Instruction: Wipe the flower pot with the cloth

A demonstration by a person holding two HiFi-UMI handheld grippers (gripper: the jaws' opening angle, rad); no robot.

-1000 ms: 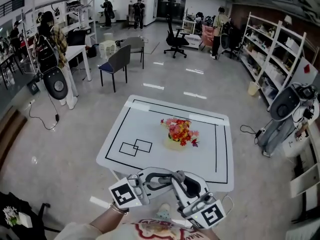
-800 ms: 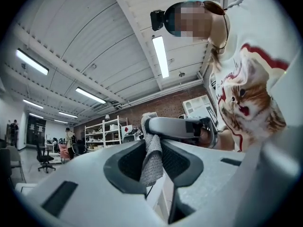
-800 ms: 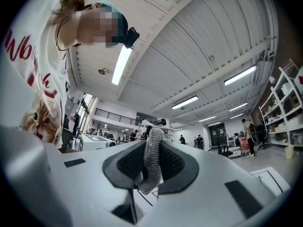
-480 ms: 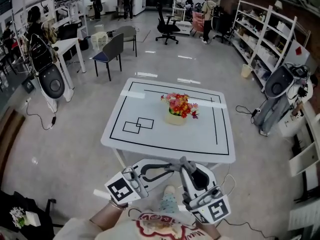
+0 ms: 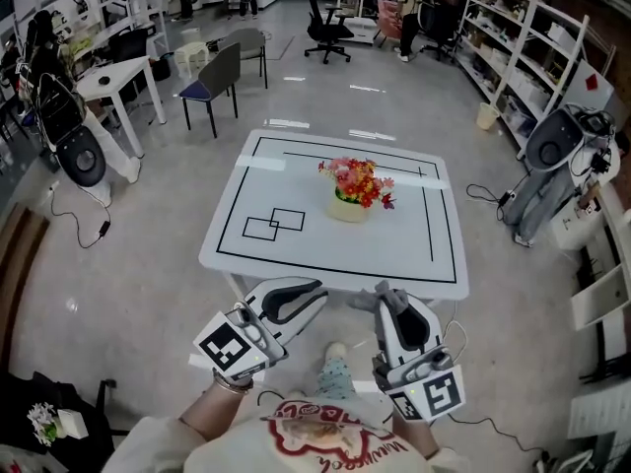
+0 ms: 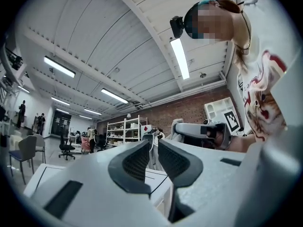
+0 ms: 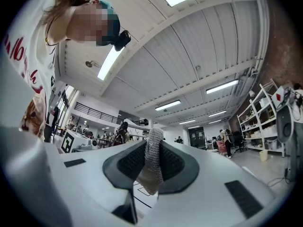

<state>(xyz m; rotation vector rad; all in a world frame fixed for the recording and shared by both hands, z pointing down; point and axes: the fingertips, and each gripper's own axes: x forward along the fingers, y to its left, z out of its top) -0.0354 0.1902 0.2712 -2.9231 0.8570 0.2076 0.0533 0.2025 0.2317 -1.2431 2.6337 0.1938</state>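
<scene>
Head view: white table (image 5: 325, 254) marked with black tape lines, in the middle of a glossy workshop floor. On its far half, right of centre, the flower pot (image 5: 348, 208), pale and upright, topped with red, orange and pink flowers (image 5: 357, 180). Two overlapping taped rectangles (image 5: 273, 225) on the table's left half, well apart from the pot. Near the table's near edge and off it, the left gripper (image 5: 317, 291) and right gripper (image 5: 381, 292), side by side, both pointing toward the table, each with a square-marker cube at its near end. Beyond the table, a grey chair (image 5: 219, 82) at far left and open shelving (image 5: 523, 37) along the right wall.

Left gripper view: dark ribbed pads (image 6: 137, 162) drawn nearly together, only a narrow slit left between them, nothing in it. Tilted upward, toward ceiling lights and a brick wall; a corner of the table below the jaws.

Right gripper view: jaws closed onto the cloth (image 7: 152, 167), a grey knitted strip pinched between the two pads. Rises a little above the jaw tips and hangs below them in a loose fold. Taped table lines faintly visible underneath.
</scene>
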